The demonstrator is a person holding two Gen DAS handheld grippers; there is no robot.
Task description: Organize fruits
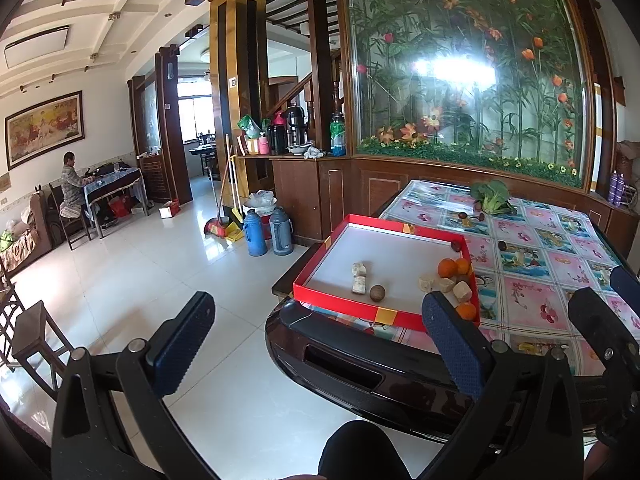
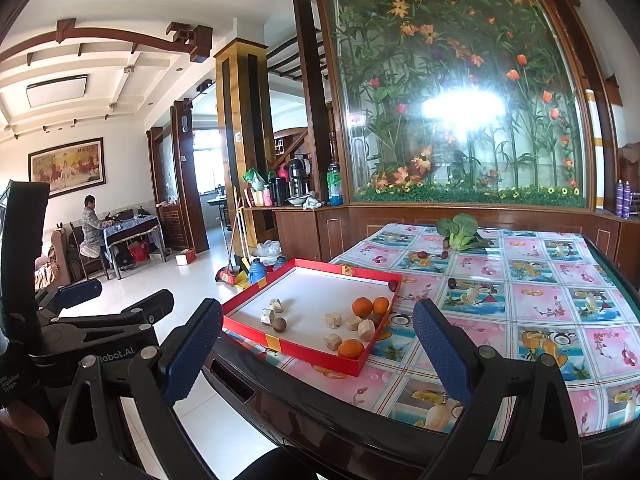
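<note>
A red tray point(image 1: 338, 306) point(image 2: 308, 347) with a white floor sits at the near left corner of the table. It holds oranges point(image 1: 447, 268) point(image 2: 362, 306), pale tan cubes point(image 1: 359, 284) point(image 2: 366, 329) and a brown round fruit point(image 1: 377, 293) point(image 2: 279, 324). Small dark fruits point(image 1: 502, 245) point(image 2: 452, 282) lie loose on the cloth past the tray. My left gripper point(image 1: 316, 344) is open and empty, short of the table's near edge. My right gripper point(image 2: 316, 350) is open and empty, just before the tray. The right gripper's finger point(image 1: 604, 320) shows in the left view.
A leafy green vegetable point(image 1: 492, 197) point(image 2: 460, 232) lies at the table's far side. The table point(image 1: 560, 272) point(image 2: 540, 304) has a flowered cloth and a dark glossy rim. Thermos flasks point(image 1: 268, 232) and a broom stand on the tiled floor left. A person sits at a far table point(image 1: 72, 184).
</note>
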